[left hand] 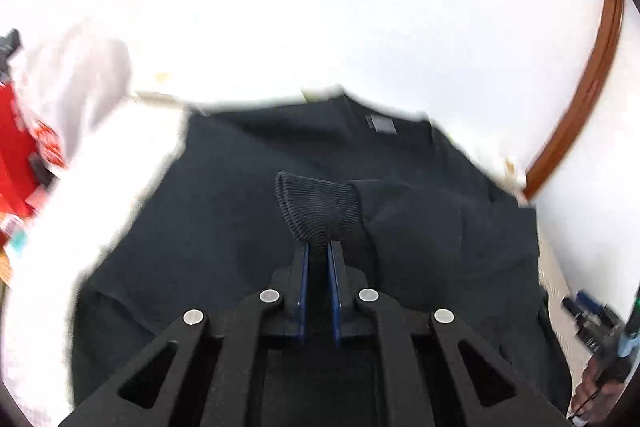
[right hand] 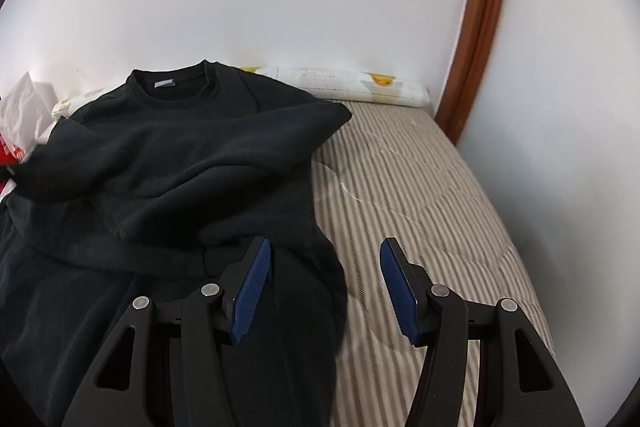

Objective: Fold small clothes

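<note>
A black sweatshirt [right hand: 168, 163] lies on the striped bed, collar and grey neck label toward the wall, with one sleeve folded across its chest. It also shows in the left wrist view [left hand: 224, 211]. My left gripper [left hand: 319, 247] is shut on the sleeve's ribbed cuff [left hand: 316, 203] and holds it over the body of the sweatshirt. My right gripper [right hand: 324, 267] is open and empty above the sweatshirt's right edge. Its left finger is over the cloth and its right finger is over the bedcover.
The striped bedcover [right hand: 420, 187] extends to the right of the sweatshirt. A rolled white pillow [right hand: 348, 83] lies along the white wall. A brown wooden door frame [right hand: 476, 27] stands at the right. Red and white items [left hand: 28, 147] lie at the left.
</note>
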Demonstrator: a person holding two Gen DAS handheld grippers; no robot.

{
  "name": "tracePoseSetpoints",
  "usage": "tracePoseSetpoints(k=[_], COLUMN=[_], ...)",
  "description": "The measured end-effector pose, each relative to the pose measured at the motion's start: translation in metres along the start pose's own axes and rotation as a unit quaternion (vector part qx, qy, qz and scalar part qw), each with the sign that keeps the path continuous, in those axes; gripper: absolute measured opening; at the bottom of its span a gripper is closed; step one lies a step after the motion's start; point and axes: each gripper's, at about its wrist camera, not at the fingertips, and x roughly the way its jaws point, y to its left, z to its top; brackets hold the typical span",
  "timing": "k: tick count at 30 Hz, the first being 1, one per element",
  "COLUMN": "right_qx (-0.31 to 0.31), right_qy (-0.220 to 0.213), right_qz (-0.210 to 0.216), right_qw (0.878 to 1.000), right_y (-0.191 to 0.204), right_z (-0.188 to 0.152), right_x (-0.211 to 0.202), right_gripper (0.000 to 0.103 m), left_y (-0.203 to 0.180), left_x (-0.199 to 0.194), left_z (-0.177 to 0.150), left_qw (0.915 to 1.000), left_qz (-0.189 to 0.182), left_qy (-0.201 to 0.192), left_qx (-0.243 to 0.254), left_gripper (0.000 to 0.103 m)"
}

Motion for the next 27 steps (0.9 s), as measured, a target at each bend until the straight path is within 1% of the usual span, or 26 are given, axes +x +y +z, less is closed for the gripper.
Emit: tracePoseSetpoints(k=[2,3,5,6,8,10,12,15,19,21,23,25,27], right_qx=[-0.002,-0.003,-0.003,-0.005,-0.017,-0.028,-0.034,-0.035,-0.024,-0.018,-0.014,-0.011,0.006], right_qy=[0.015,0.021,0.031,0.034,0.038,0.042,0.045,0.054,0.034,0.03,0.042,0.067,0.065], right_qz=[0.0,0.002,0.012,0.012,0.004,-0.012,-0.013,-0.016,0.003,0.004,0.001,-0.008,-0.001], right_qw=[1.0,1.0,0.999,0.999,0.999,0.999,0.998,0.998,0.999,0.999,0.999,0.998,0.998], right_y=[0.004,0.006,0.011,0.013,0.019,0.023,0.026,0.025,0.025,0.026,0.027,0.027,0.024], right_z=[0.004,0.006,0.009,0.009,0.011,0.01,0.008,0.008,0.015,0.018,0.018,0.016,0.015], right_x=[0.011,0.015,0.021,0.024,0.028,0.032,0.035,0.039,0.035,0.039,0.051,0.064,0.062], right_gripper=[0.057,0.057,0.057,0.057,0.057,0.057,0.057,0.057,0.057,0.057,0.057,0.057,0.057], left_y=[0.014,0.021,0.037,0.048,0.067,0.08,0.089,0.09,0.089,0.09,0.088,0.085,0.08], left_x=[-0.014,-0.017,-0.02,-0.018,-0.012,-0.01,-0.007,0.005,0.012,0.013,0.01,0.007,0.002], left_z=[0.01,0.012,0.013,0.013,0.01,-0.001,-0.016,-0.026,-0.035,-0.035,-0.036,-0.037,-0.039], left_qw=[0.9992,0.9988,0.9981,0.9978,0.9981,0.9976,0.9968,0.9956,0.9946,0.9943,0.994,0.9934,0.993], left_qz=[0.032,0.041,0.057,0.065,0.057,0.054,0.054,0.056,0.06,0.063,0.072,0.08,0.086], left_qy=[-0.021,-0.025,-0.022,-0.012,0.009,0.024,0.043,0.062,0.078,0.08,0.078,0.08,0.081], left_qx=[0.007,0.008,0.003,-0.004,-0.024,-0.037,-0.041,-0.043,-0.035,-0.033,-0.028,-0.02,-0.01], left_gripper=[0.009,0.009,0.009,0.009,0.009,0.009,0.009,0.009,0.01,0.013,0.014,0.014,0.014])
